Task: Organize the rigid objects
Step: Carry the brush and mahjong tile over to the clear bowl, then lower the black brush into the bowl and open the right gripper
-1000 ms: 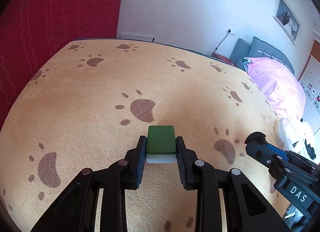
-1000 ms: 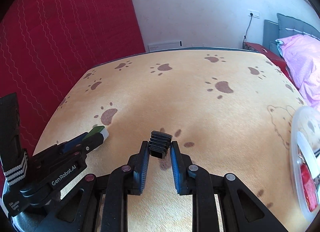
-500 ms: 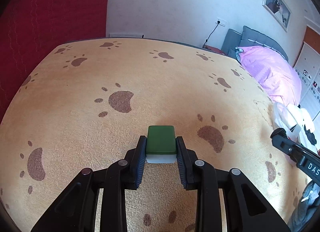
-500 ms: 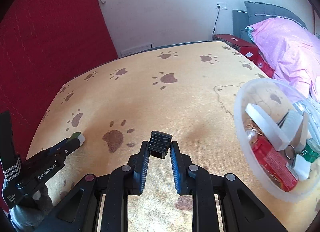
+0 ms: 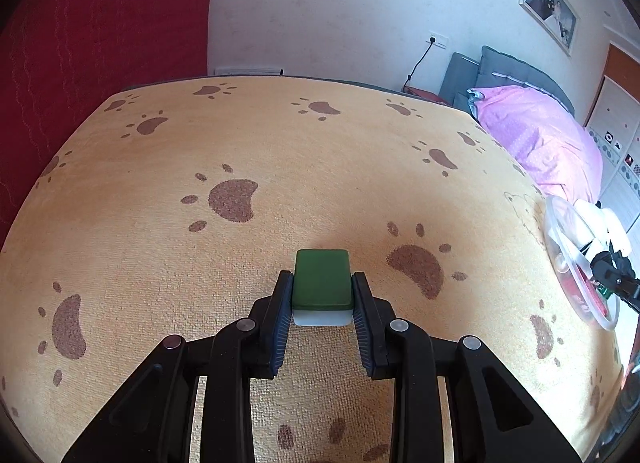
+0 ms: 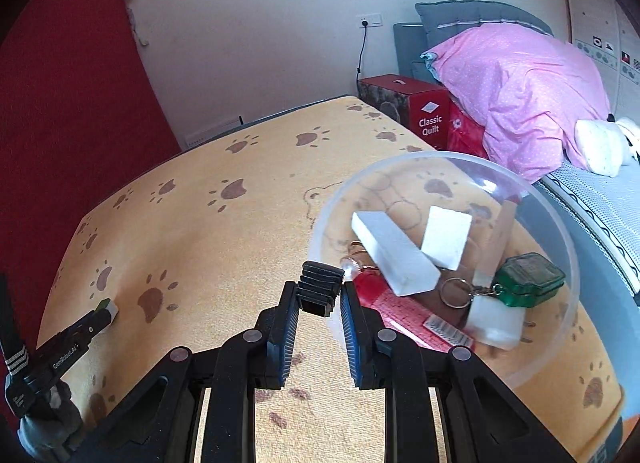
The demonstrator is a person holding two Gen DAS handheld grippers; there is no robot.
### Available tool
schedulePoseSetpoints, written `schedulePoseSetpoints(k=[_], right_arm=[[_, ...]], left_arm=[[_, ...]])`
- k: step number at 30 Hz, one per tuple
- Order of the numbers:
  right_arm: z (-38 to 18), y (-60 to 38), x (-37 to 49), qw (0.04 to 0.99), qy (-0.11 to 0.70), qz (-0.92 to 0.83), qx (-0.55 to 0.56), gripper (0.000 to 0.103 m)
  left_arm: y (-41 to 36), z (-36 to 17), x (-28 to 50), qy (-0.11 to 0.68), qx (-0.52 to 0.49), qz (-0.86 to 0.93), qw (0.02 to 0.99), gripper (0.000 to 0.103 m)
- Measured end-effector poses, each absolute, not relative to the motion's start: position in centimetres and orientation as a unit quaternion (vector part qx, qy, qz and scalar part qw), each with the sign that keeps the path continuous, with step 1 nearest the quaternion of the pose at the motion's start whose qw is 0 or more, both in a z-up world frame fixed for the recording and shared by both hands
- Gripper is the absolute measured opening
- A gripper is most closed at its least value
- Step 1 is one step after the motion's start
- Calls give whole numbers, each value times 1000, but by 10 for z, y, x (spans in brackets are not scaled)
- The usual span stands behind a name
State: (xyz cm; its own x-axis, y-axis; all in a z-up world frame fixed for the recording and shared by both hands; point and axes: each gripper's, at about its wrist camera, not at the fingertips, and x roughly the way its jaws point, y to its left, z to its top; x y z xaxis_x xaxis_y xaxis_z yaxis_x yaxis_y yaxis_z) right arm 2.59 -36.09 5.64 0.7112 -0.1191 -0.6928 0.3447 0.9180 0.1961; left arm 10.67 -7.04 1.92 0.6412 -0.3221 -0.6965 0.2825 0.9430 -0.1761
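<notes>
Just short of the clear bowl (image 6: 440,167), the right tongs (image 6: 320,295) pinch a ribbed black piece (image 6: 320,287), the bowl's rim lying immediately ahead and right. Well left of the bowl, the left tongs (image 5: 322,295) clamp a green-backed tile (image 5: 322,279), long axis pointing forward, so the right is nearer.

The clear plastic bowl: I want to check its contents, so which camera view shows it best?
The right wrist view: the clear plastic bowl fills its right side, contents visible. The left wrist view shows the bowl only as an edge-on sliver at the right margin.
</notes>
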Motion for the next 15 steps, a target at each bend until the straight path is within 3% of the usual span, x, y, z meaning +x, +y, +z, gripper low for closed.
schedulePoseSetpoints(k=[15], right_arm=[[58, -400, 4, 905, 343, -180, 175, 23]], left_arm=[[-80, 18, 102, 389, -9, -177, 904, 29]])
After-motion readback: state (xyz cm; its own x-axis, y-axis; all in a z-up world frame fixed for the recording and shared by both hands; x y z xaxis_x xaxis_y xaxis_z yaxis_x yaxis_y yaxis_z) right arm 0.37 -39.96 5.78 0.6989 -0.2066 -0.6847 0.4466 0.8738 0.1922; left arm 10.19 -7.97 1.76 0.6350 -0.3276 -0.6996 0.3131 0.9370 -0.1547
